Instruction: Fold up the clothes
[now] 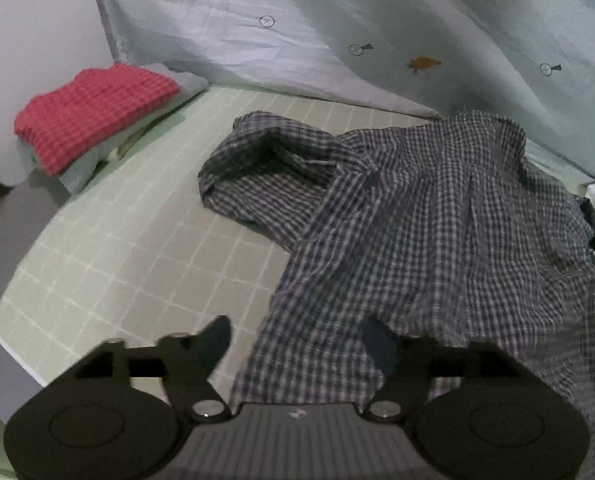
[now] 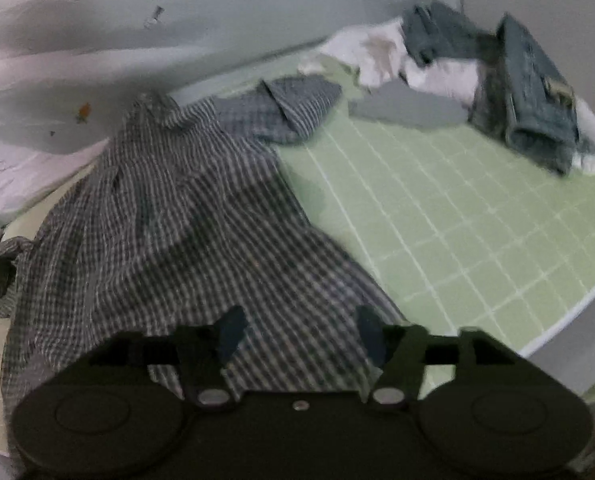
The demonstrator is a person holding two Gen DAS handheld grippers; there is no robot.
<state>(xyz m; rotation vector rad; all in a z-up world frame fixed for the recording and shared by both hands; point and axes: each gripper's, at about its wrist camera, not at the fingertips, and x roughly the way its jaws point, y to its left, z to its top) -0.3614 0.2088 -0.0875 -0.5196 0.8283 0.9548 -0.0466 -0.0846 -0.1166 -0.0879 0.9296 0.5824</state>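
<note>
A dark checked shirt (image 1: pixel 437 220) lies crumpled and spread on the green gridded mat (image 1: pixel 137 248), one sleeve bunched toward the far left. It also shows in the right wrist view (image 2: pixel 177 220), its other sleeve lying at the far side. My left gripper (image 1: pixel 301 344) is open, its jaws wide apart over the shirt's near hem, holding nothing. My right gripper (image 2: pixel 301 336) is open too, jaws wide over the shirt's near edge, empty.
A folded red waffle-knit cloth (image 1: pixel 97 112) tops a stack at the mat's far left. White clothes (image 2: pixel 381 56), folded jeans (image 2: pixel 533 96) and a grey piece (image 2: pixel 409 108) lie at the far right. A carrot-print sheet (image 1: pixel 337 20) hangs behind. The mat's edge (image 2: pixel 569 312) curves at right.
</note>
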